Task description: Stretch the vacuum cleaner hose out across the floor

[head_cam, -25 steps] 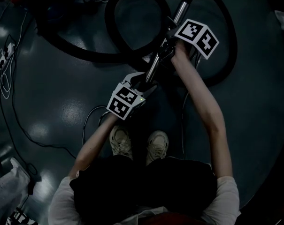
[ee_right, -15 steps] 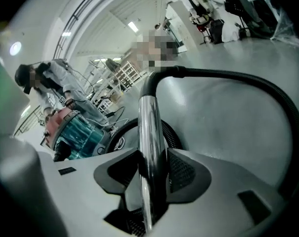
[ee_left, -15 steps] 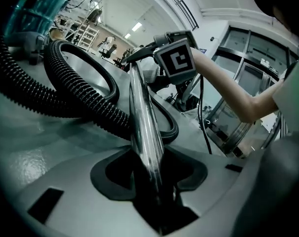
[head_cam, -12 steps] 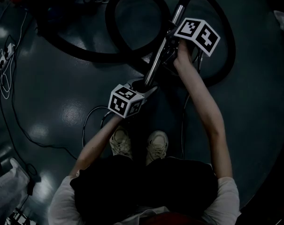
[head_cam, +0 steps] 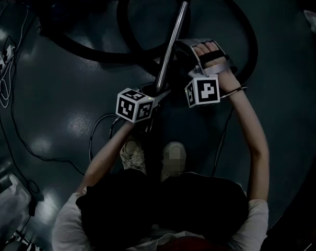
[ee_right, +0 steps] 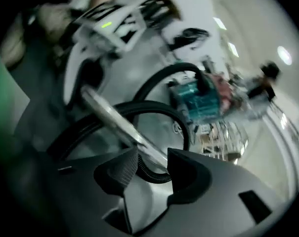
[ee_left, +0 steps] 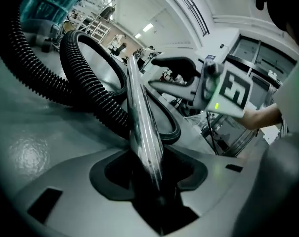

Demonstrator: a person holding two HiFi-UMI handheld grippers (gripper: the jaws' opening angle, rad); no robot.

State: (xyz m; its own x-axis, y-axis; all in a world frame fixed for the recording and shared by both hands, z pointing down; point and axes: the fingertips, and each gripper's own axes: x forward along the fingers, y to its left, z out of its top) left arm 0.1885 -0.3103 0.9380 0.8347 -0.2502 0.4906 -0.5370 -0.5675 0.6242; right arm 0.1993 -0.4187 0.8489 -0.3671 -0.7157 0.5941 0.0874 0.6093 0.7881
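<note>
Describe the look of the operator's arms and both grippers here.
The left gripper and right gripper are light grey with a black-padded claw; each carries a white cube of black square markers and a small green light. Short pale sleeves.

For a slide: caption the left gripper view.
Left hand-held gripper clamped on the chrome vacuum wand, ribbed hose coiled behind.
</note>
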